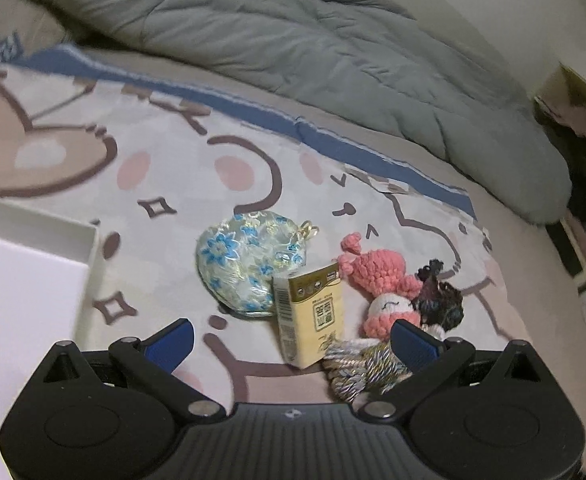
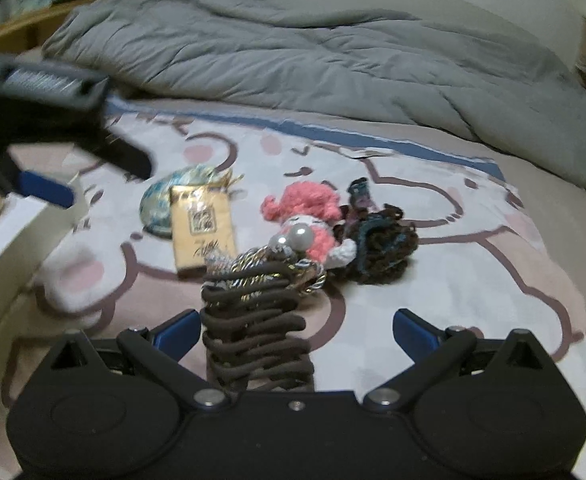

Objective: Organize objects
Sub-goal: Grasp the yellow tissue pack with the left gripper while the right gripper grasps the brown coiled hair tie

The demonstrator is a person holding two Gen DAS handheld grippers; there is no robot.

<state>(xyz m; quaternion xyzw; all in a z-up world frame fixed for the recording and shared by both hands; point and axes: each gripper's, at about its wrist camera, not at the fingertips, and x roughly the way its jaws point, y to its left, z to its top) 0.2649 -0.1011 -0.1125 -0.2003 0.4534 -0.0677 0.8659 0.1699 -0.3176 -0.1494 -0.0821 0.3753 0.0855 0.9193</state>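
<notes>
The small yellow carton (image 1: 311,316) lies on the patterned bedsheet (image 1: 165,184), in the middle of a tight cluster: a blue-flowered pouch (image 1: 245,264) touches its far left corner, a pink crochet doll (image 1: 381,292) lies just to its right, and a coil of braided cord (image 1: 357,364) sits against its near right corner. Its long axis runs roughly away from the left gripper (image 1: 293,340), near end toward the camera. The carton sits between that gripper's blue fingers (image 1: 173,344), which stand wide apart and hold nothing; judged from this, the left is the nearer hand and its spread lies across the carton's short side. A white box (image 1: 33,272) lies open just to the left. The right gripper (image 2: 295,332) is likewise wide and empty, with a dark brown coiled cord (image 2: 257,320) between its fingers, touching the left one; the carton is further ahead and left
</notes>
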